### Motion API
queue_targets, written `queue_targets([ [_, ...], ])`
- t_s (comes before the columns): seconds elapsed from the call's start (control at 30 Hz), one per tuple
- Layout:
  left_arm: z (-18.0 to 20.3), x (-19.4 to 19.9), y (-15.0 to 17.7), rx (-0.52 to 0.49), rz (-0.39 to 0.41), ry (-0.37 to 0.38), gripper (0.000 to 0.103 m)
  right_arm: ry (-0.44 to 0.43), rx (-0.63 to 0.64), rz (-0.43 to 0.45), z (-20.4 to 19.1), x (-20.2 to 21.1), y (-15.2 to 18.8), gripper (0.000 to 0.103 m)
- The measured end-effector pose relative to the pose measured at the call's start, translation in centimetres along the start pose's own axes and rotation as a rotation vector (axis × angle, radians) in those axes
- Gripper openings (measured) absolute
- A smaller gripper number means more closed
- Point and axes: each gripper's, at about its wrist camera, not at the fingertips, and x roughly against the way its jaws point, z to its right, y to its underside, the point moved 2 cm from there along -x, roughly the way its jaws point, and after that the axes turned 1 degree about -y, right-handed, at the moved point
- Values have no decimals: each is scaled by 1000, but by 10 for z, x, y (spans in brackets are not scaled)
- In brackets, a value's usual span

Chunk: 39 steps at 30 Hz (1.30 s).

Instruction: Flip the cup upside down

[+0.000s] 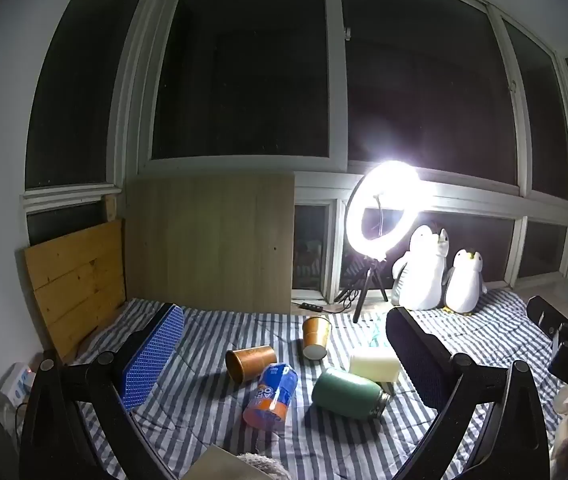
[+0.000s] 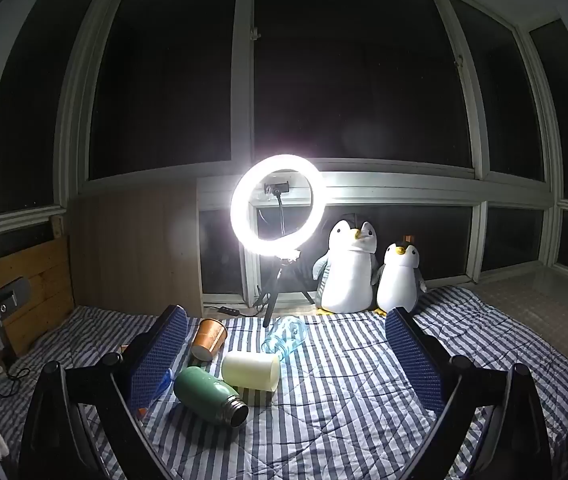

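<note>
Several cups lie on a striped quilt (image 1: 204, 412). In the left wrist view a copper cup (image 1: 250, 362) lies on its side and a second copper cup (image 1: 316, 337) stands tilted, mouth down. A cream cup (image 1: 374, 364) lies on its side; it also shows in the right wrist view (image 2: 250, 370). My left gripper (image 1: 284, 360) is open above and before them, holding nothing. My right gripper (image 2: 285, 356) is open and empty, the cream cup between its fingers' lines. The copper cup (image 2: 208, 339) shows by its left finger.
A green bottle (image 1: 347, 393) and a blue-orange can (image 1: 270, 396) lie near the cups. A clear bottle (image 2: 285, 335) lies farther back. A ring light on a tripod (image 2: 278, 208) and two plush penguins (image 2: 349, 268) stand by the window. Wooden boards (image 1: 80, 280) lean at left.
</note>
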Motion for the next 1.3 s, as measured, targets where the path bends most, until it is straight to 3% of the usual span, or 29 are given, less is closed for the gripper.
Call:
queue_targets([
  [1.3, 1, -10, 11, 14, -18, -10, 102, 2, -6, -2, 1, 0, -1, 99],
])
